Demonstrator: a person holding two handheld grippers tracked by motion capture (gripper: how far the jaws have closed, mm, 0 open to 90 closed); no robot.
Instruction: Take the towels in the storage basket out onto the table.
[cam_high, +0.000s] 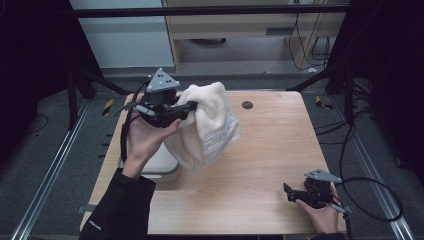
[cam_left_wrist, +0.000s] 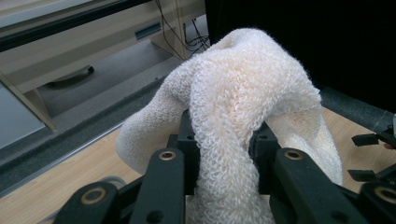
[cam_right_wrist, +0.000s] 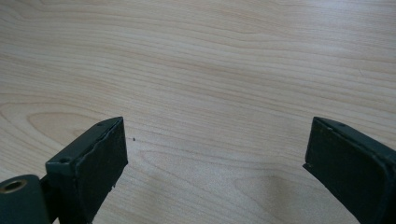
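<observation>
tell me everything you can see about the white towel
The towel is cream-white, fluffy looped terry cloth. It hangs bunched and lifted above the wooden table, draping down in folds, pinched near its top by the left gripper, whose jaws are closed on a gathered fold. Whether its lower end touches the table cannot be told.

— What's carrying it all?
— A pale, light-grained wooden table (cam_high: 260, 165), with a small dark round disc (cam_high: 247, 105) right of the left gripper (cam_high: 187, 107).
— Anything else?
— A white box (cam_high: 162, 162) beneath that gripper.
</observation>
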